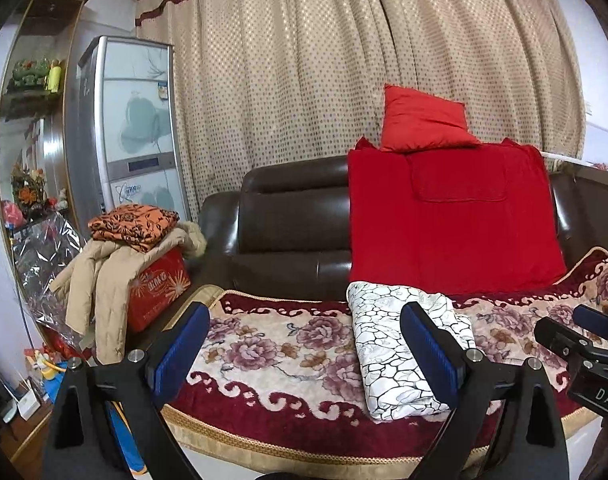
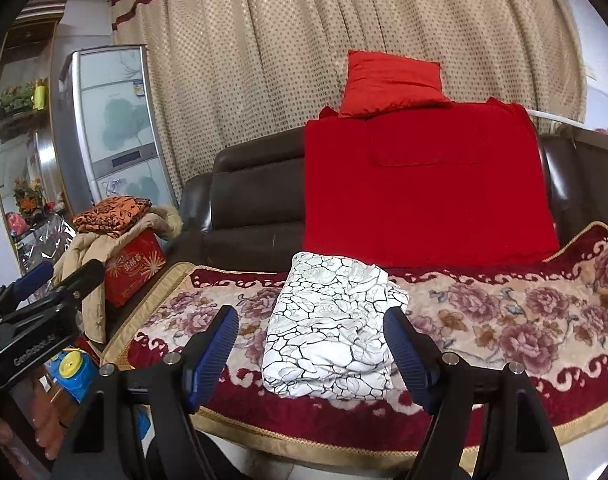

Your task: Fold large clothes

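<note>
A folded white cloth with a black crackle print [image 1: 388, 344] [image 2: 328, 356] lies on the floral sofa cover [image 1: 271, 344] [image 2: 504, 312]. My left gripper [image 1: 304, 320] hovers in front of the seat, jaws wide apart and empty, the cloth lying beyond its right finger [image 1: 428, 344]. My right gripper [image 2: 310, 320] also stands open with nothing held; the cloth shows between its fingers but lies beyond them on the seat, untouched. Each gripper appears at the edge of the other's view: the right gripper [image 1: 584, 332] and the left gripper [image 2: 43, 284].
A red blanket [image 1: 452, 232] drapes the brown leather sofa back [image 1: 291, 216], with a red cushion [image 1: 420, 120] on top. At the left, a beige coat [image 1: 103, 280] and folded orange patterned cloth [image 1: 131, 224] sit on a red box [image 1: 159, 292]. A fridge [image 1: 131, 120] and curtain stand behind.
</note>
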Demonstrator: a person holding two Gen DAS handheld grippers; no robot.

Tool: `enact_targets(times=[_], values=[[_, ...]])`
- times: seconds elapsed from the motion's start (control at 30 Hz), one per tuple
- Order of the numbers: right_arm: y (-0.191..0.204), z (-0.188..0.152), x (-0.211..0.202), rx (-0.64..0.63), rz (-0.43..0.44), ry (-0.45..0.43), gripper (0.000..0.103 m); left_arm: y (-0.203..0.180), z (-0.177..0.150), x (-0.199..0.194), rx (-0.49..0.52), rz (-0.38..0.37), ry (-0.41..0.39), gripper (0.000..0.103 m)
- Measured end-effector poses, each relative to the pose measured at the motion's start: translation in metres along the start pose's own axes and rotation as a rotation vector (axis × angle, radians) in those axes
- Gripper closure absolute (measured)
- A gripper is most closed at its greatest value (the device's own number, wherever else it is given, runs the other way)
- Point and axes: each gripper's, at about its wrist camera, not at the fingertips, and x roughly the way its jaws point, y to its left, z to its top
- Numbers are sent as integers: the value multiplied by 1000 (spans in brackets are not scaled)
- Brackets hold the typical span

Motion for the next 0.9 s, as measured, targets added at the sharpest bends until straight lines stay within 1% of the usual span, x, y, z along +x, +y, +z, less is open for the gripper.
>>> enact_targets(times=[0.33,0.57,0.77,0.9], values=[[-4,1,-36,42,-19,-2,24,-7,4,-19,9,-17,29,7],[4,4,-49,30,-26,-3,24,-12,13,-31,9,-39,1,7],[6,10,-53,26,-32,-11,23,-19,20,-27,19,-60,0,7],[0,12,-46,40,-34,-11,23,-26,24,-19,26,-55,10,7]])
